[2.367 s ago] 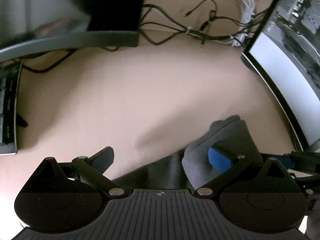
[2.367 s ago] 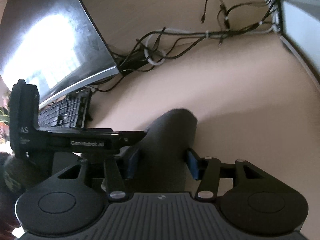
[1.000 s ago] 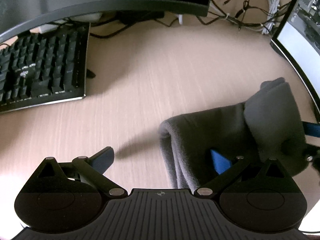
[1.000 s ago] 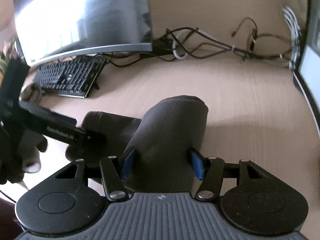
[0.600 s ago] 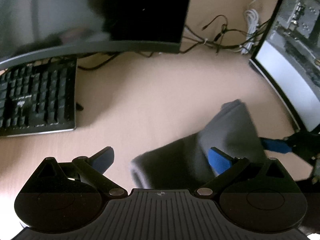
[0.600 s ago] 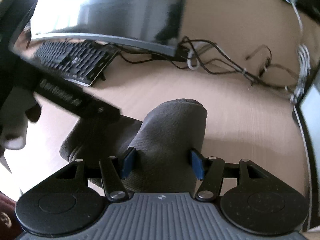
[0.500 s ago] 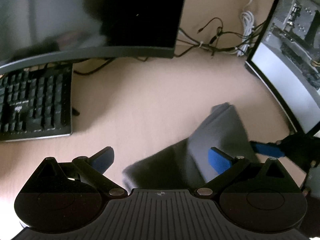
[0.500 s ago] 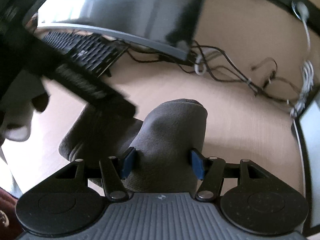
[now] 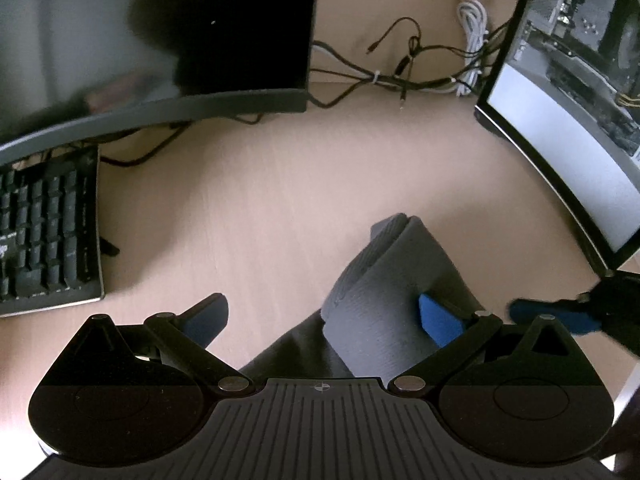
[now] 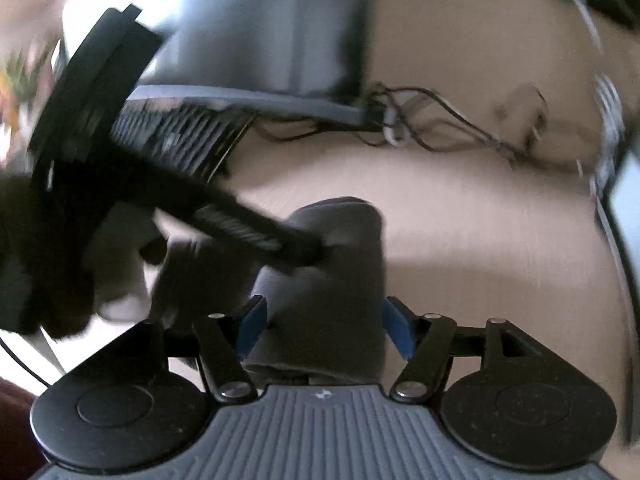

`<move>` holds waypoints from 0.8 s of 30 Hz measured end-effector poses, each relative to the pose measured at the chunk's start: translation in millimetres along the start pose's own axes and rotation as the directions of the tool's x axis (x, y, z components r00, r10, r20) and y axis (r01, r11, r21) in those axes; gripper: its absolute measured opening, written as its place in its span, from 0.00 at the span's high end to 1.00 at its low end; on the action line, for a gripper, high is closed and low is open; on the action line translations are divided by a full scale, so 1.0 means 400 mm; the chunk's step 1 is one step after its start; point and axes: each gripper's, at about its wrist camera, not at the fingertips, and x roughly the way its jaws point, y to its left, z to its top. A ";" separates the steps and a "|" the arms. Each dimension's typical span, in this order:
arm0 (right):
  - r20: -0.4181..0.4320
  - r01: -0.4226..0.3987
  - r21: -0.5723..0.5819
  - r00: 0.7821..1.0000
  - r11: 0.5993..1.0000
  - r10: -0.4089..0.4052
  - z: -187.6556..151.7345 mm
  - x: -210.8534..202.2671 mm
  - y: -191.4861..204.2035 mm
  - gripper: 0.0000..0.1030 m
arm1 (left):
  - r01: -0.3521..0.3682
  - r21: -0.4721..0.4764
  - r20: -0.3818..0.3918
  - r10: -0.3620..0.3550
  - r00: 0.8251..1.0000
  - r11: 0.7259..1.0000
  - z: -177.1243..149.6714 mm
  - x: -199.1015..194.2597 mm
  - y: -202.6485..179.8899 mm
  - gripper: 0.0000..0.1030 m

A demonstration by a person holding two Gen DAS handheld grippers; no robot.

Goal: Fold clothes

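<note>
**Soft grey knit, folded thick, between both grippers**

Right wrist view: the grey garment (image 10: 332, 280) runs forward from between the fingers of the right gripper (image 10: 324, 326). Blue pads sit at either flank of the cloth; the jaws have just been opening, and the right-hand pad now shows a sliver of gap, so the grip reads as let go, the cloth lying between the fingers, not pinched. The left gripper (image 10: 304, 248) crosses in from the upper left, blurred, its tip on or just at the top of the fold; whether it touches I cannot tell.

Left wrist view: left gripper (image 9: 324, 316) is spread wide. The garment (image 9: 392, 292) lies ahead and to the right of centre, draped against the inside of the right finger only; the left finger stands clear over bare desk (image 9: 260, 200). The right gripper's blue tip (image 9: 552, 316) shows just beyond, at far right.

Handling, as judged:
- Ribbed knit, soft and limp, light. It will sag and unroll if lifted by one layer.
- Doubled layers at the far end make a thick, rounded edge: springy, likely to relax open.
- Not slippery; pads should bite well.
- Best hold: across the full stacked thickness near a folded edge or corner, both grippers apart along the same edge.
</note>
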 end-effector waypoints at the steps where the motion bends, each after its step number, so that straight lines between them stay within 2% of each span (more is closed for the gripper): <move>1: 0.000 -0.016 0.065 1.000 0.998 0.016 0.002 -0.005 -0.027 0.31 | -0.001 -0.003 0.000 0.001 1.000 1.000 -0.003 -0.001 0.005 0.00; 3: -0.016 -0.045 0.181 0.999 0.982 0.049 0.002 0.001 -0.074 0.28 | -0.004 -0.011 0.000 0.004 1.000 1.000 -0.011 -0.004 0.016 0.00; 6: -0.029 -0.090 0.248 0.995 0.965 0.100 -0.004 0.026 -0.082 0.28 | -0.002 -0.044 -0.008 0.002 1.000 0.999 -0.021 -0.014 0.045 0.00; 7: -0.020 -0.094 0.227 0.995 0.969 0.101 0.008 0.026 -0.071 0.39 | 0.001 -0.063 -0.009 -0.002 1.000 0.998 -0.024 -0.021 0.060 0.00; 8: -0.008 -0.093 0.183 0.995 0.979 0.096 0.025 0.021 -0.049 0.43 | 0.004 -0.083 -0.009 -0.005 1.000 0.997 -0.028 -0.029 0.075 0.00; 11: 0.002 -0.060 0.018 0.998 0.998 0.060 0.029 0.018 0.039 0.43 | -0.018 -0.143 -0.003 0.018 1.000 0.990 -0.033 -0.064 0.125 0.00; 15: -0.005 -0.037 -0.175 0.999 0.984 0.037 0.009 0.023 0.137 0.42 | -0.025 -0.207 0.042 0.034 0.999 0.978 -0.030 -0.127 0.178 0.00; 18: 0.001 -0.022 -0.353 1.000 0.936 0.024 -0.032 0.023 0.215 0.39 | -0.019 -0.217 0.073 0.035 0.997 0.976 -0.027 -0.165 0.184 0.00; 21: 0.000 -0.028 -0.516 0.999 0.856 0.033 -0.067 0.028 0.286 0.35 | -0.031 -0.185 0.071 0.045 0.996 0.982 -0.036 -0.176 0.175 0.00; 24: -0.022 -0.092 -0.534 0.995 0.841 0.095 -0.063 0.027 0.296 0.34 | -0.101 -0.152 0.028 0.106 0.994 0.983 -0.066 -0.158 0.178 0.00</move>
